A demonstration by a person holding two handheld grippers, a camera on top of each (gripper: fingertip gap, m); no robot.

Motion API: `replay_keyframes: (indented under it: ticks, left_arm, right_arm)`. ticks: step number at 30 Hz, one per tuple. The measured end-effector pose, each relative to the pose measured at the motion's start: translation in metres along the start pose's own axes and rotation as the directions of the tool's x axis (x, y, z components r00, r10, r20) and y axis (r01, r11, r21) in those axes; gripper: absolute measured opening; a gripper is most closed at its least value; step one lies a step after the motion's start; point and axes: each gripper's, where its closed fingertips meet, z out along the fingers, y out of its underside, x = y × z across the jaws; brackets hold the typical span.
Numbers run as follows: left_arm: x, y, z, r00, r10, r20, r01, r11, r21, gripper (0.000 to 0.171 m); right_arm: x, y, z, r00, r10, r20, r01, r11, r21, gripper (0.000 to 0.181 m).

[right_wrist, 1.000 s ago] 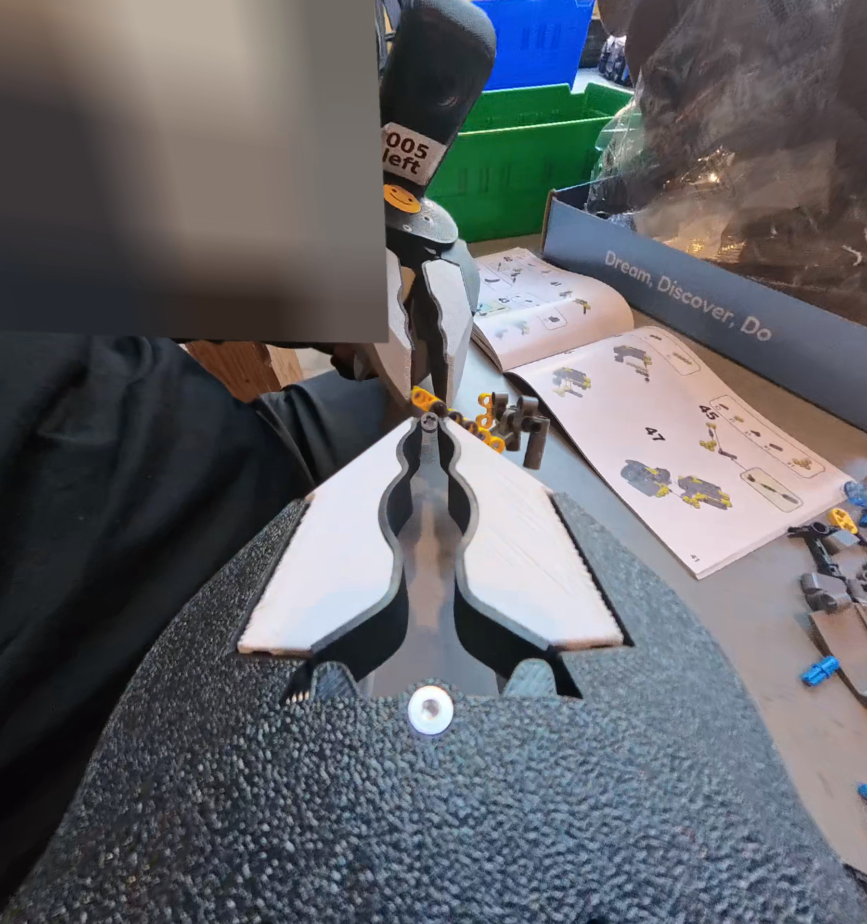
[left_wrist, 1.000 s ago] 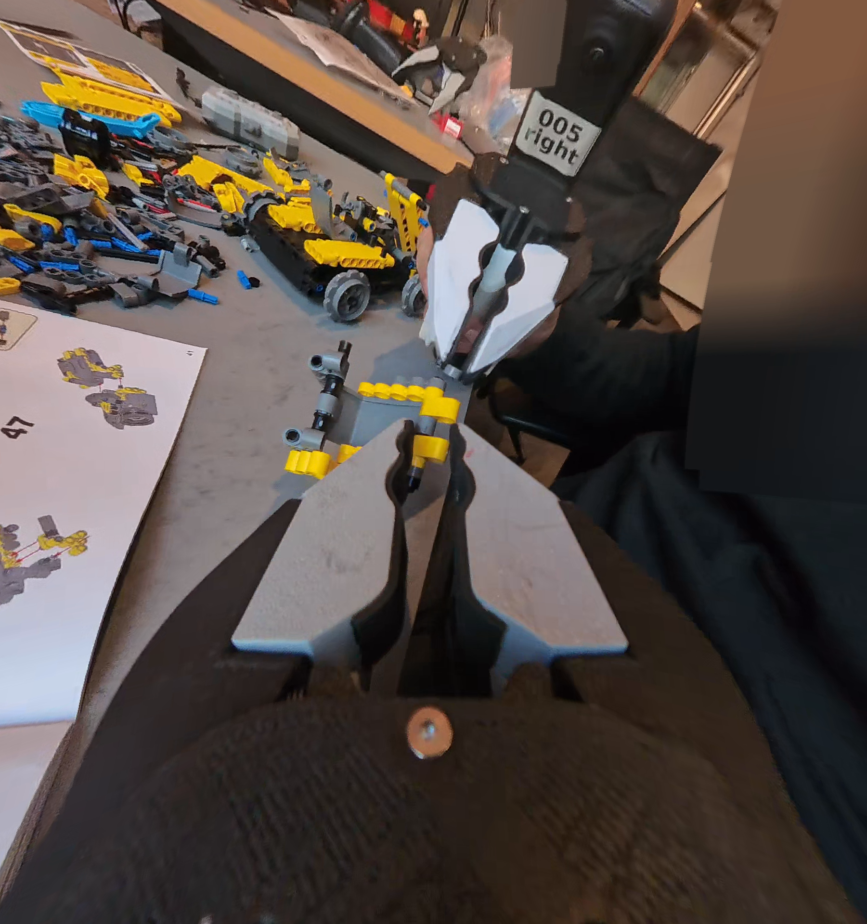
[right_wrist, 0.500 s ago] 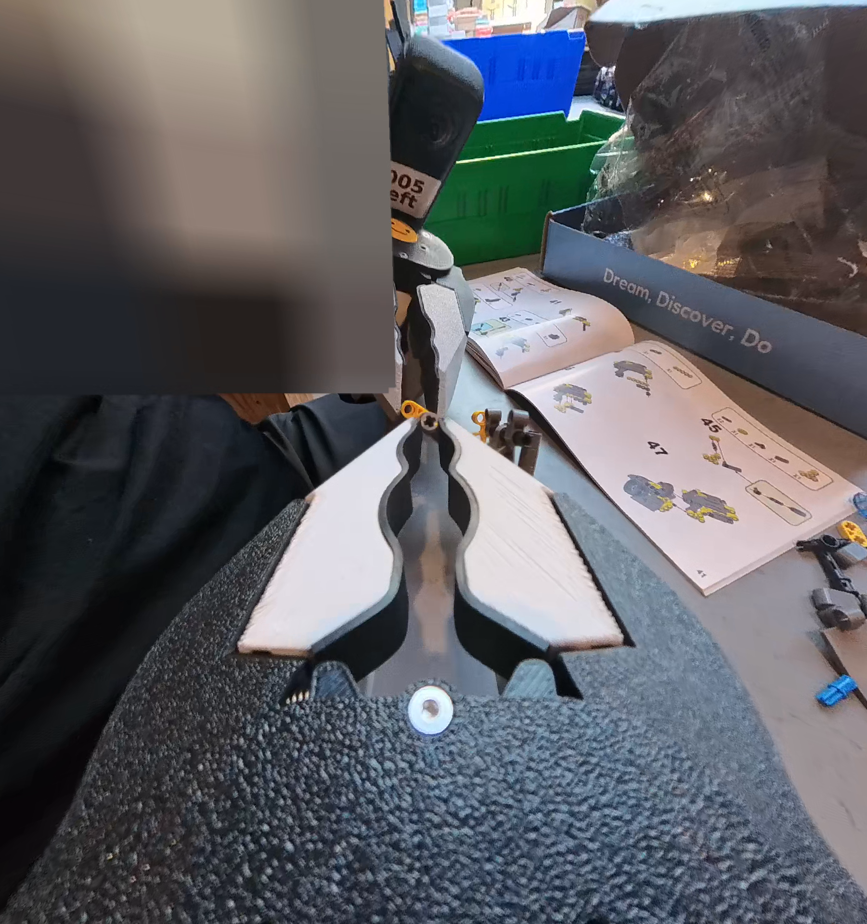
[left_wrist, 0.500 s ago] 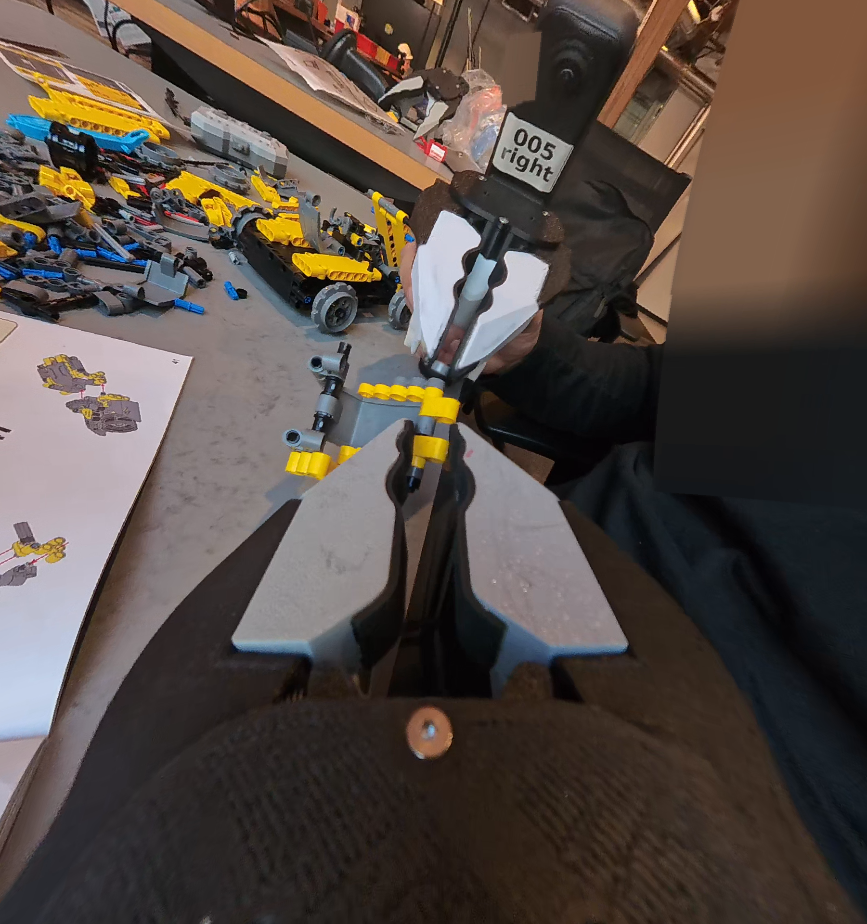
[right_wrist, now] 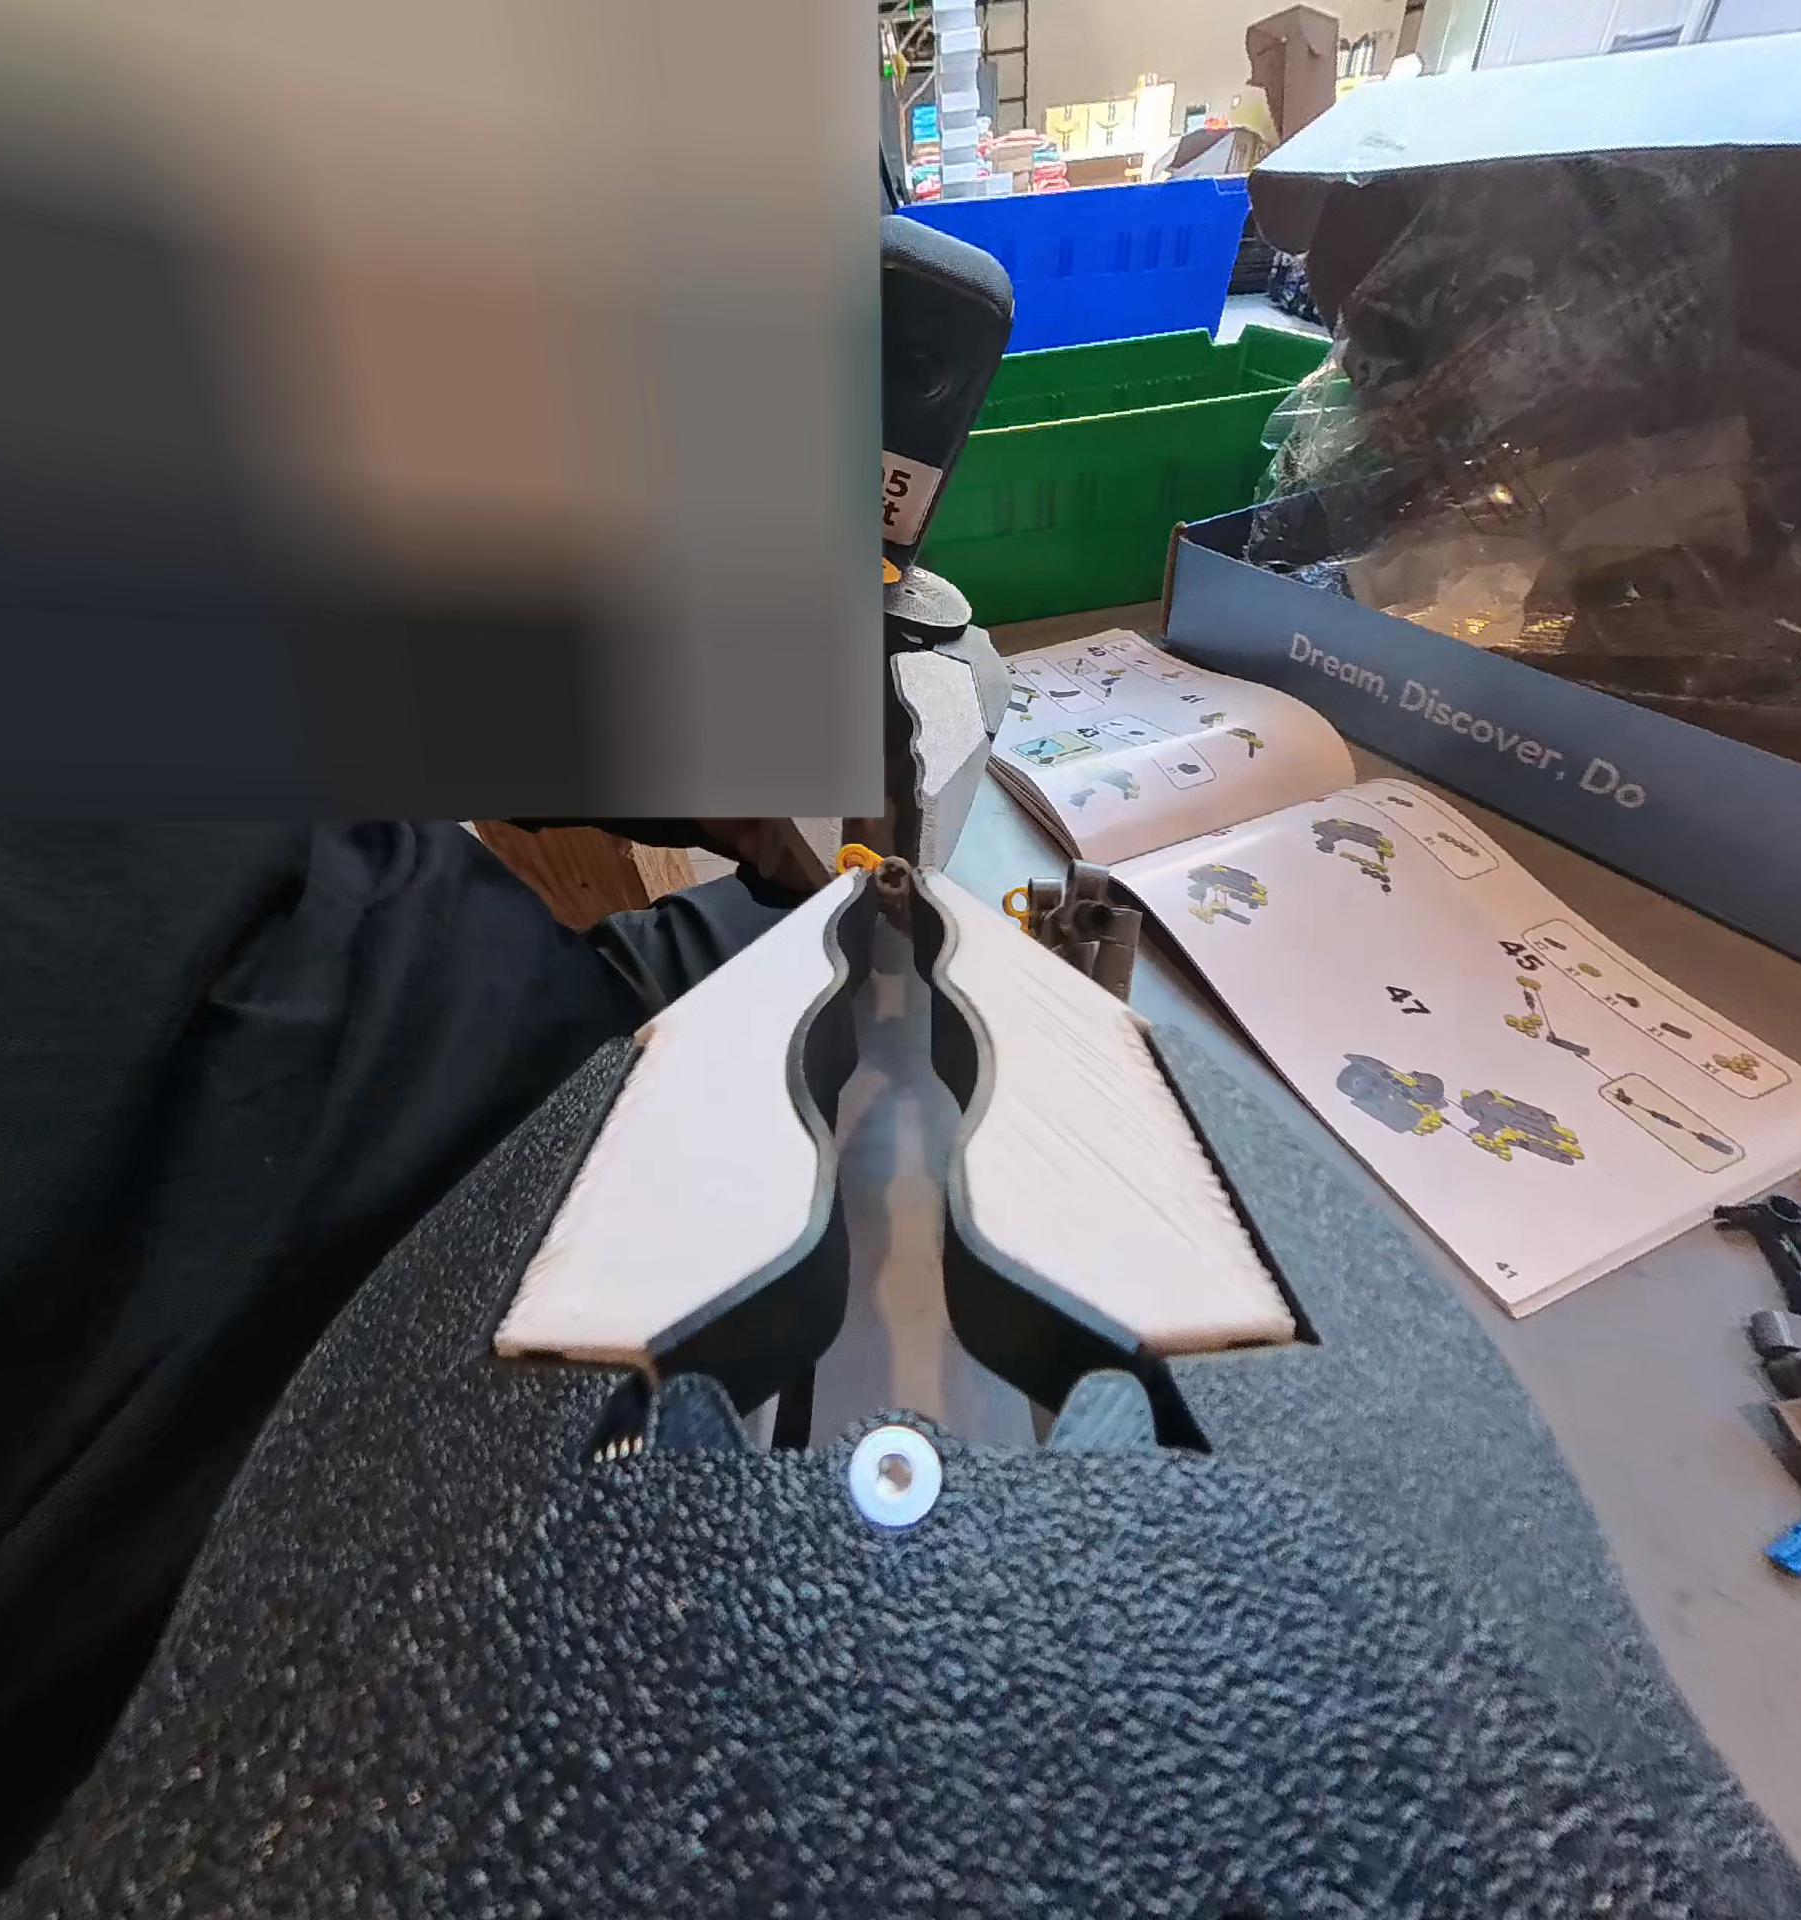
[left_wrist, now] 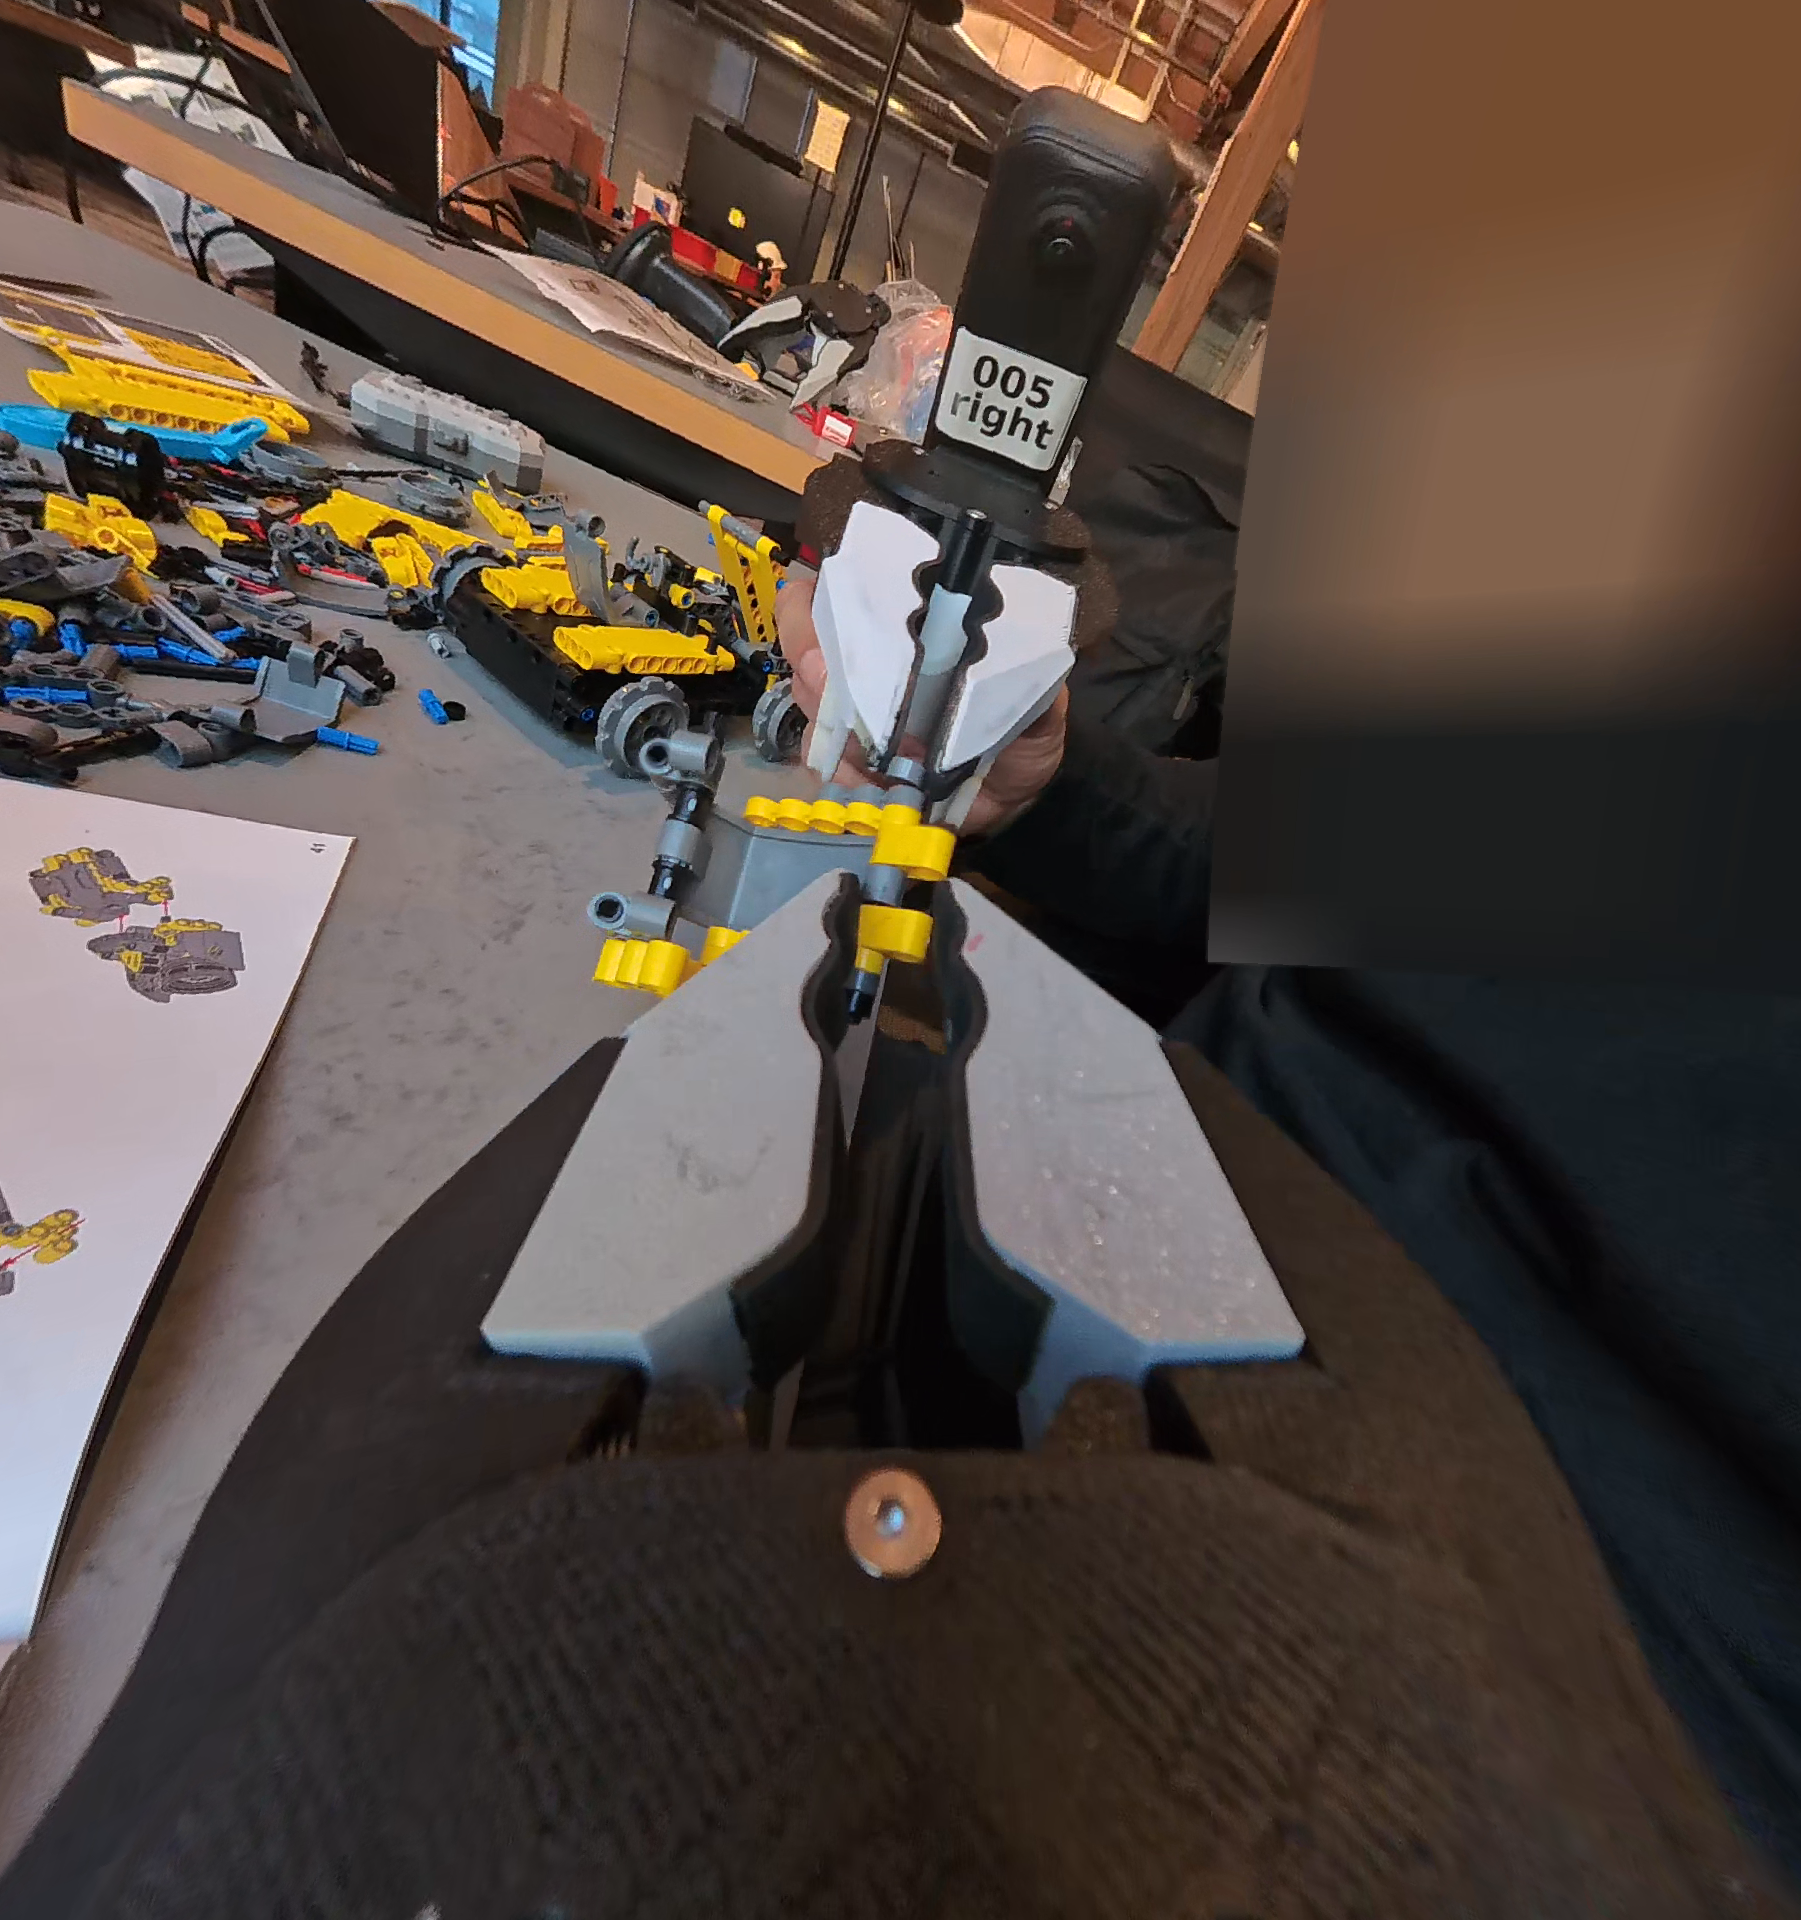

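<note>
My left gripper [left_wrist: 888, 906] has grey fingers and is shut on the lower end of a thin axle with yellow bushes [left_wrist: 896, 930]. The axle belongs to a small grey and yellow brick assembly [left_wrist: 761, 862] held just above the grey table [left_wrist: 439, 997]. My right gripper [right_wrist: 891, 883], with white fingers, faces it and is shut on the axle's other end [right_wrist: 892, 879]. In the left wrist view the right gripper [left_wrist: 911, 764] comes down from above. In the right wrist view one grey finger of the left gripper [right_wrist: 940, 748] shows behind the tips, and part of the assembly [right_wrist: 1088, 920] beside them.
An open instruction booklet [left_wrist: 96, 1039] [right_wrist: 1447, 1018] lies on the table. A pile of loose yellow, black and blue parts [left_wrist: 127, 623] and a part-built wheeled vehicle [left_wrist: 605, 644] lie beyond. A blue box with a plastic bag [right_wrist: 1519, 727] and a green crate [right_wrist: 1083, 468] stand behind. A person in dark clothes sits close. The part-built wheeled vehicle [left_wrist: 605, 644] is about equally far from each gripper, around 20 centimetres.
Both grippers have tilted upward together, still holding the axle between them. The table and booklet have slid lower in both views and more of the room's background shows.
</note>
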Motion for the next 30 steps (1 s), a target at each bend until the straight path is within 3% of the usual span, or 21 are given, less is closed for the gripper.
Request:
replay_keyframes:
  ticks: [12, 30]
  left_arm:
    - [0.0018, 0.0001, 0.0002, 0.999, 0.049, 0.012, -0.049, 0.999, 0.009, 0.011]
    - [-0.0003, -0.0031, 0.0035, 0.968, 0.205, 0.142, -0.207, 0.978, 0.001, 0.011]
  right_arm:
    - [-0.0034, -0.0012, 0.002, 1.0, -0.006, -0.002, 0.006, 1.0, -0.001, 0.005]
    - [-0.0007, -0.0008, -0.0037, 0.971, 0.228, -0.077, -0.213, 0.962, 0.172, 0.006]
